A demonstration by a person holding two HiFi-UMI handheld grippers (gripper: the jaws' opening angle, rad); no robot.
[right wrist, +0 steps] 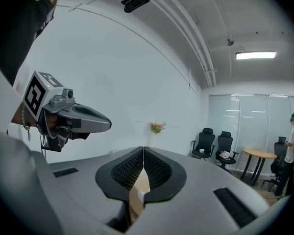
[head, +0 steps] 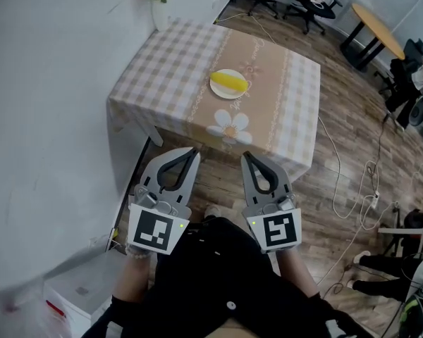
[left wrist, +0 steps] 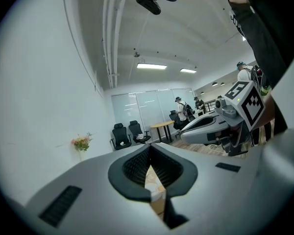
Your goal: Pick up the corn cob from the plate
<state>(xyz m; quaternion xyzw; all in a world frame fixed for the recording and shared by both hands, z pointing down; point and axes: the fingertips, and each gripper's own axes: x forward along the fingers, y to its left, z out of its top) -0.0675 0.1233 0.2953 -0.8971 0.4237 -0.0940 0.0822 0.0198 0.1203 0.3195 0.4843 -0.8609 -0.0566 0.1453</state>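
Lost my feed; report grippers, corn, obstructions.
Left gripper shut, empty. Right gripper shut, empty. Corn cob lies on plate, table ahead. Nothing in the way.

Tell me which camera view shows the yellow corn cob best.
The head view: the yellow corn cob lies unobstructed on the round pale plate. Both gripper views aim elsewhere and show none of it.
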